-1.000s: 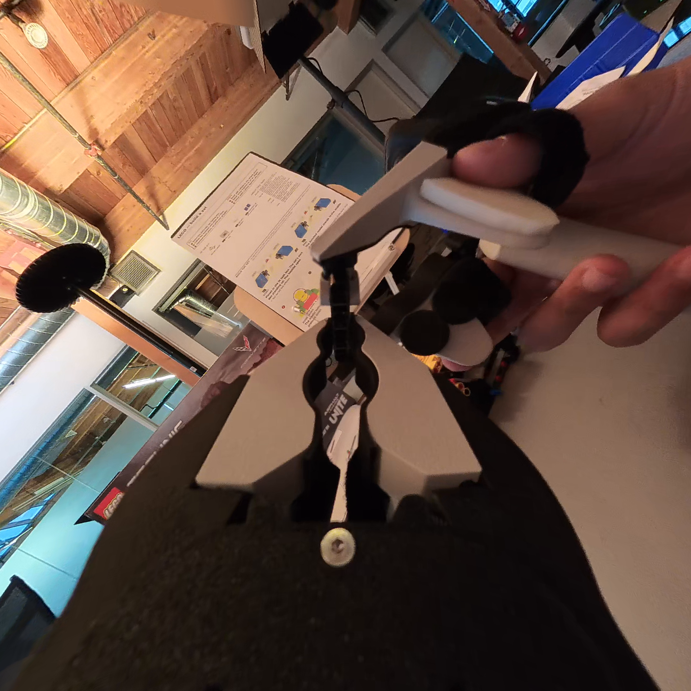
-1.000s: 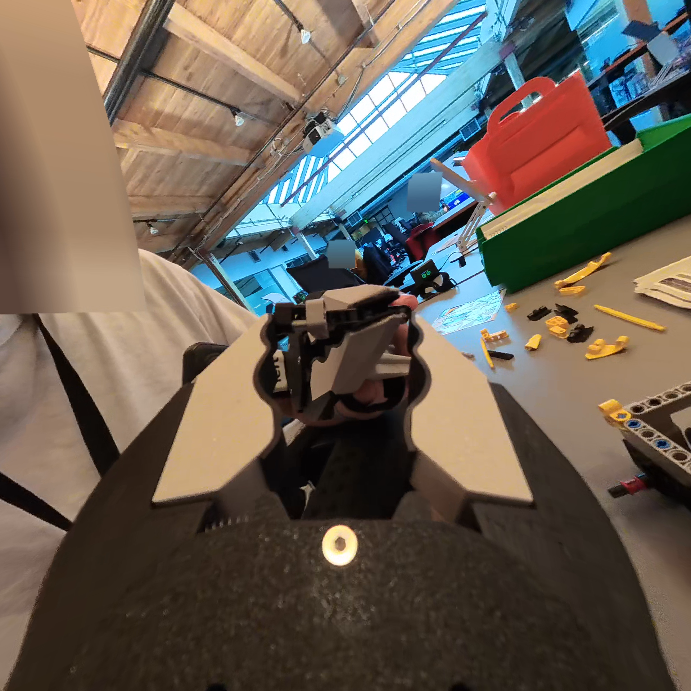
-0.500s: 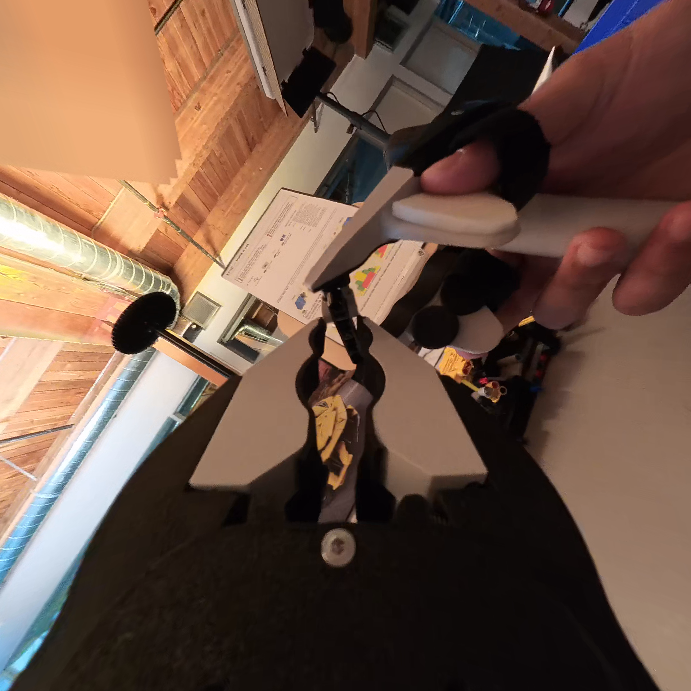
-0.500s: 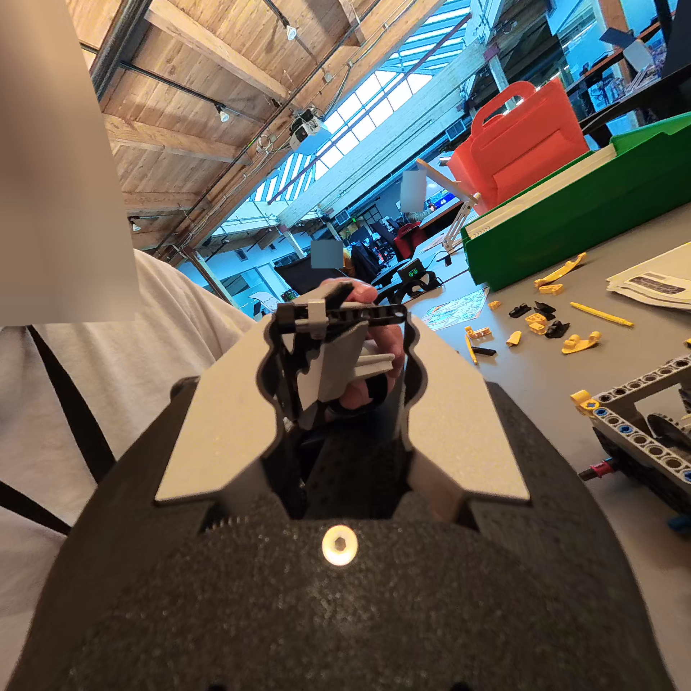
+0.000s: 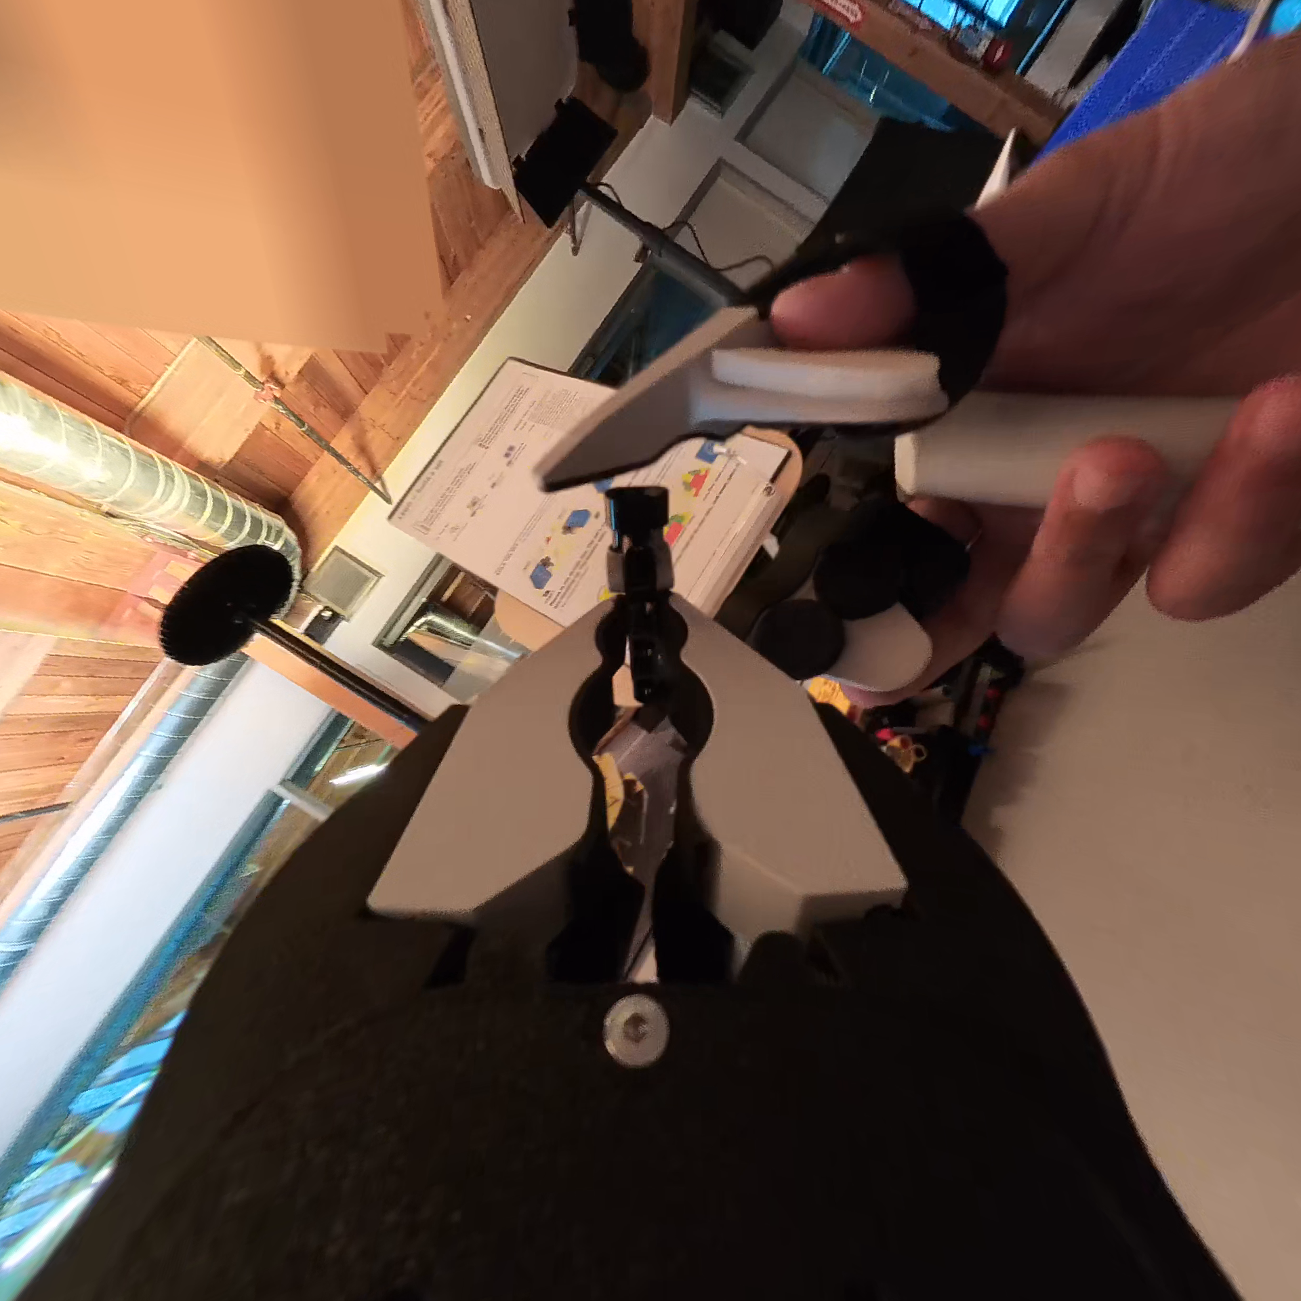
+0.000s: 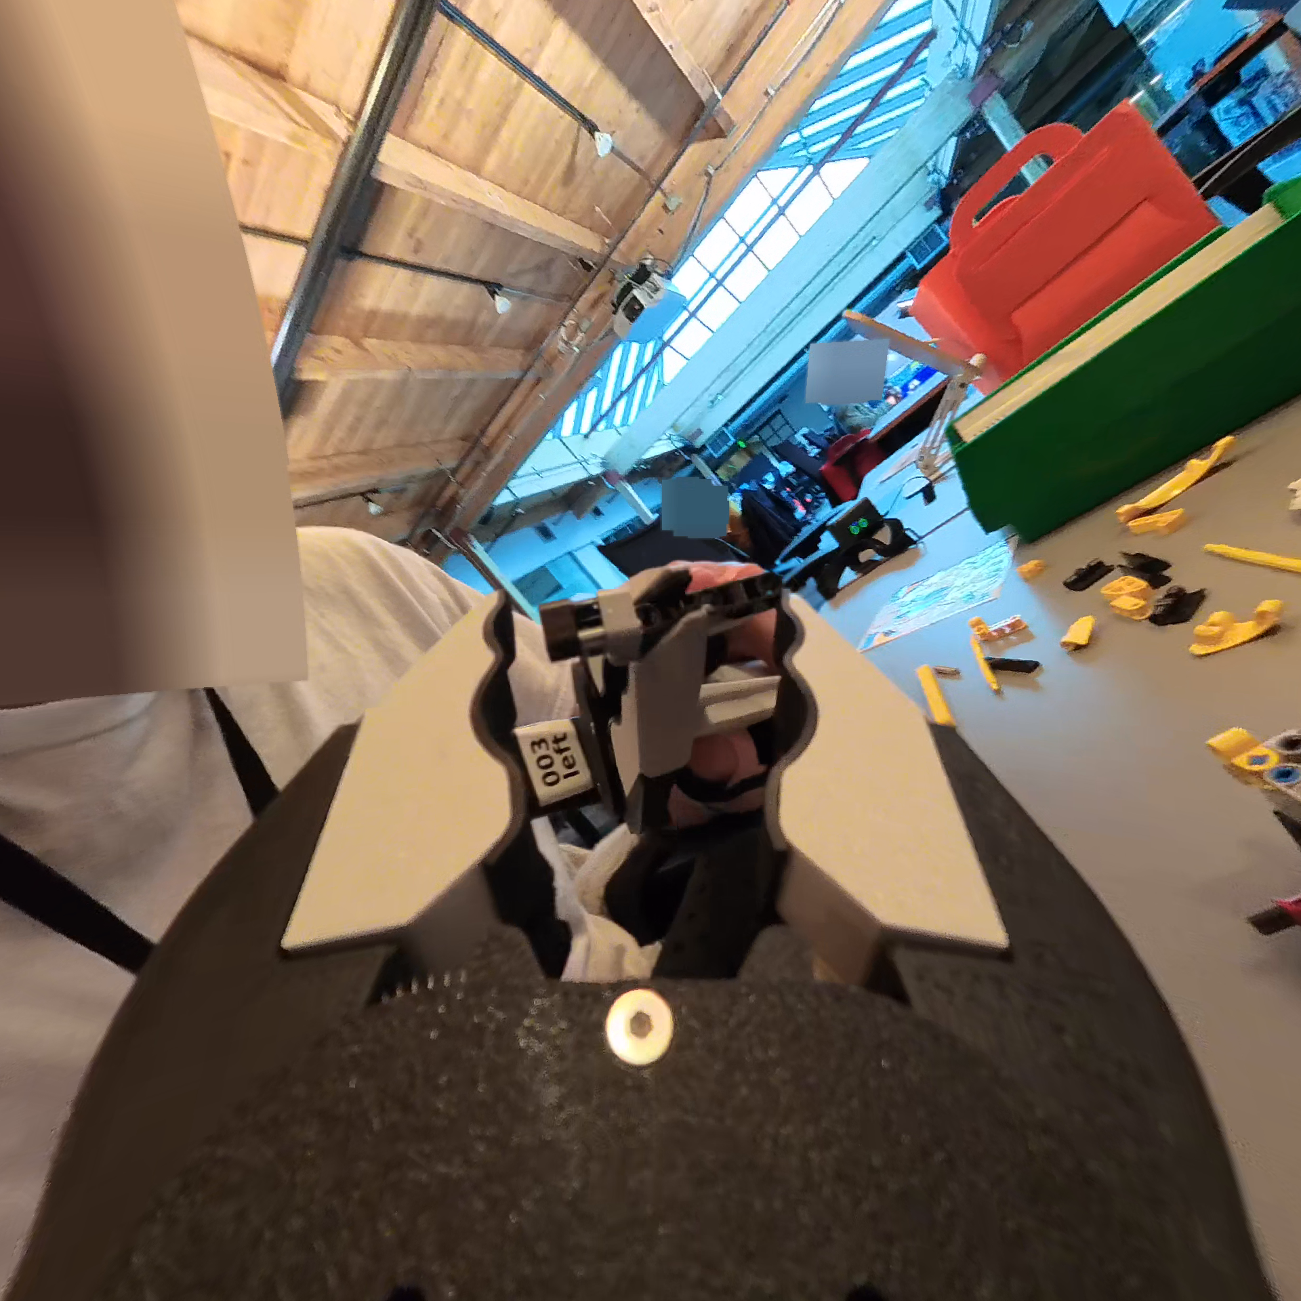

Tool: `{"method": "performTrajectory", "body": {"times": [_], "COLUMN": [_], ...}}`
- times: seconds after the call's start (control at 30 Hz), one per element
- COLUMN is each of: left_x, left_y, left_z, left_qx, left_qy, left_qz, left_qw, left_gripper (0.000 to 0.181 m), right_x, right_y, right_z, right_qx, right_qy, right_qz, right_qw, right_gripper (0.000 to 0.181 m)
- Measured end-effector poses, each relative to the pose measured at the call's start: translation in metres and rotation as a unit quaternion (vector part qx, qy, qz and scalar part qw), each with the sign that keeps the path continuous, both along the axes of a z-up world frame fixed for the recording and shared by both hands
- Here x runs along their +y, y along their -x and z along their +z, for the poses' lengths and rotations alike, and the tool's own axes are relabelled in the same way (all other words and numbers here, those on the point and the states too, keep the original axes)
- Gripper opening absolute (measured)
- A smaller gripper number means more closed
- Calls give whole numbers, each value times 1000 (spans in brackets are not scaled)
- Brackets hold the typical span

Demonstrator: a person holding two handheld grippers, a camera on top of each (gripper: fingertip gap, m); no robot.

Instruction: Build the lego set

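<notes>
My left gripper (image 5: 644, 619) is shut on a black lego beam (image 5: 644, 651) that stands out past its tips. The beam carries a grey connector (image 5: 637, 563) and a black pin (image 5: 637, 507) at its far end. One finger (image 5: 633, 422) of my right gripper hovers just above the pin, held by a hand (image 5: 1126, 281). In the right wrist view my right gripper (image 6: 644, 605) is open, its fingers wide apart. The same beam (image 6: 711, 602) lies crosswise between its tips, held by the left gripper (image 6: 669, 711) farther off. Whether the right fingers touch the beam I cannot tell.
Loose yellow and black lego parts (image 6: 1126, 591) lie on the grey table (image 6: 1056, 739). A green tray (image 6: 1126, 394) and a red bag (image 6: 1070, 211) stand behind them. A partly built grey frame (image 6: 1274, 767) sits at the right edge. An instruction sheet (image 5: 493, 479) stands beyond the grippers.
The right gripper's finger has lifted off the end of the beam, so the pin now shows below it. Both views have tilted. The left gripper stays shut on the beam.
</notes>
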State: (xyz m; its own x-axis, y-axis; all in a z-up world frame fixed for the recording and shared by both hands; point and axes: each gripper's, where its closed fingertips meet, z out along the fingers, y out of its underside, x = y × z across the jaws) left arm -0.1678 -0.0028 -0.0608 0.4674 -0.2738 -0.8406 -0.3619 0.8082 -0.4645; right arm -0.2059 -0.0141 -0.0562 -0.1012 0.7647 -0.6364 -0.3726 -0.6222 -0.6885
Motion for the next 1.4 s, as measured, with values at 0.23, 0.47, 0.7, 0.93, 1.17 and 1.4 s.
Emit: {"method": "performTrajectory", "body": {"times": [0.23, 0.47, 0.7, 0.93, 1.17, 1.4], "left_x": [-3, 0, -2, -5, -7, -8], "left_y": [1, 5, 2, 1, -4, -2], "left_z": [2, 4, -1, 5, 2, 4], "left_qx": [-15, -24, -3, -9, 3, -5], "left_qy": [21, -16, -26, -44, -63, -38], "left_qz": [-22, 13, 9, 13, 16, 2], "left_qw": [999, 1000, 1000, 999, 998, 999], "left_gripper": [7, 26, 13, 15, 28, 17], "right_x": [0, 9, 8, 4, 9, 8], "right_y": [-1, -7, -5, -7, -11, -5], "right_z": [0, -5, -7, -4, -2, -10], "right_qx": [37, 10, -1, 35, 40, 15], "right_qy": [22, 9, 9, 31, 41, 39], "right_qz": [28, -8, -3, 32, 17, 17], "right_qw": [999, 1000, 1000, 998, 998, 999], "right_gripper": [64, 64, 64, 64, 64, 64]}}
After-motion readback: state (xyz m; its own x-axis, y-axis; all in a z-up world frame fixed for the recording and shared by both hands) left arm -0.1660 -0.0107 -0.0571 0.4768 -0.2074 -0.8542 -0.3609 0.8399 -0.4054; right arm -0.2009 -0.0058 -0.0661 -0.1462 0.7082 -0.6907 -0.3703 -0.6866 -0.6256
